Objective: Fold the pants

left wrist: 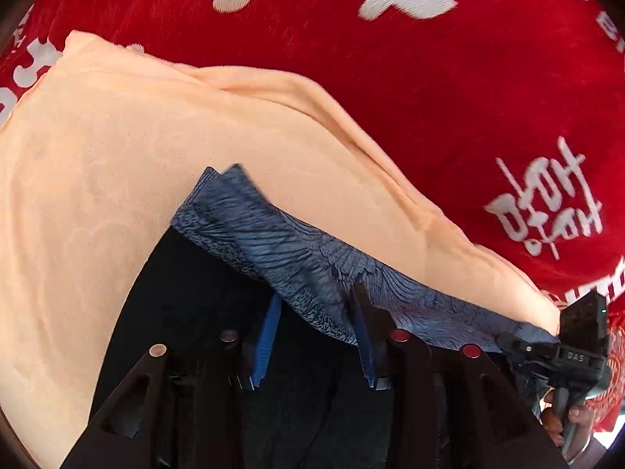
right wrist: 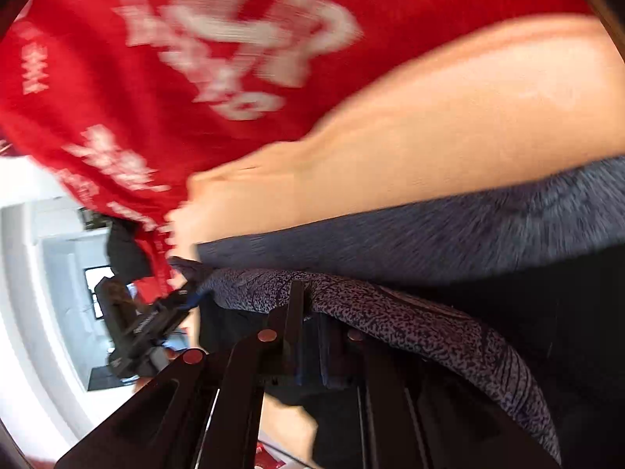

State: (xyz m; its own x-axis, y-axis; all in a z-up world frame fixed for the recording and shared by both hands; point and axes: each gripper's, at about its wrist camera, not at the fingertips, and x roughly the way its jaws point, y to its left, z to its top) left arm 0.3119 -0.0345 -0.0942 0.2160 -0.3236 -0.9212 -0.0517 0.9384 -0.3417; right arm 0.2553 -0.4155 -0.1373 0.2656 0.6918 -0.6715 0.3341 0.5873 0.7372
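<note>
The blue-grey patterned fabric pants [left wrist: 297,246] lie over a peach cloth [left wrist: 117,164] on a red printed cover [left wrist: 429,97]. The left gripper [left wrist: 316,305] has its jaws apart beside the edge. The right gripper [right wrist: 308,297], blurred, seems clamped on the pants.

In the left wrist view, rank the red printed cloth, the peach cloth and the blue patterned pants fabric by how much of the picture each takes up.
1 and 2. Red printed cloth and peach cloth: they look about alike, so no ranking between them.
3. Blue patterned pants fabric, clearly the smallest, though nearness to the camera distorts apparent sizes.
</note>
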